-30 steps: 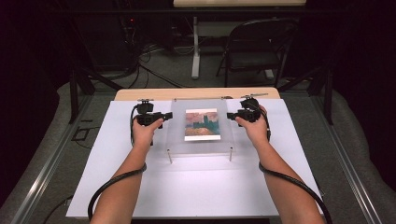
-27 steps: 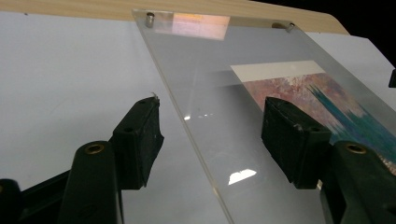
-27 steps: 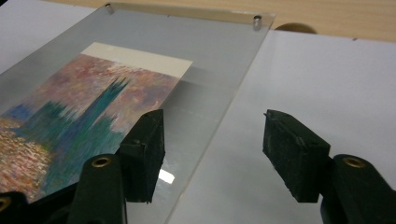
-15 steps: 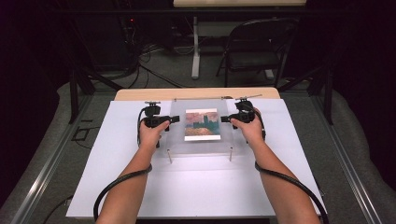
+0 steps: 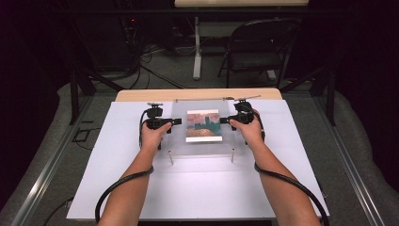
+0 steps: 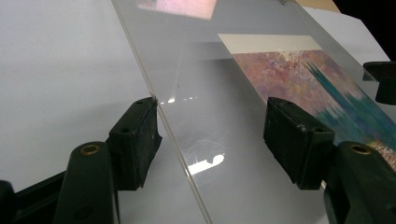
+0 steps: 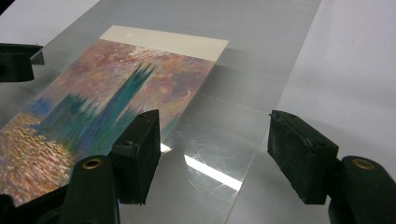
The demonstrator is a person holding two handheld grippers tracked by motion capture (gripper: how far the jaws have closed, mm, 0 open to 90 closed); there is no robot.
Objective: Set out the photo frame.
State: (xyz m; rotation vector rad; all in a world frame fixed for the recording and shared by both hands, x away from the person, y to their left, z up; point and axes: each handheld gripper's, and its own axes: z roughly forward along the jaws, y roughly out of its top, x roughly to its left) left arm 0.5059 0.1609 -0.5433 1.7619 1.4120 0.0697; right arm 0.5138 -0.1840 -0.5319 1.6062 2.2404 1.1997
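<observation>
A clear acrylic sheet lies flat on the white board, with a painted print of teal towers and a pink sky at its middle. My left gripper points in at the sheet's left edge. In the left gripper view it is open, the sheet's edge running between the jaws. My right gripper points in from the right side. Its jaws have just been opening and stand wide, with the sheet's right edge between them, not pinched. The print lies just beyond.
Two small upright posts stand at the sheet's near corners. The wooden table edge runs behind the board. A folding chair and cables are on the floor beyond. Cables trail from both grippers along the forearms.
Both hands have shifted slightly inward toward the sheet, so the jaws now reach its left and right edges. The sheet and print have not moved.
</observation>
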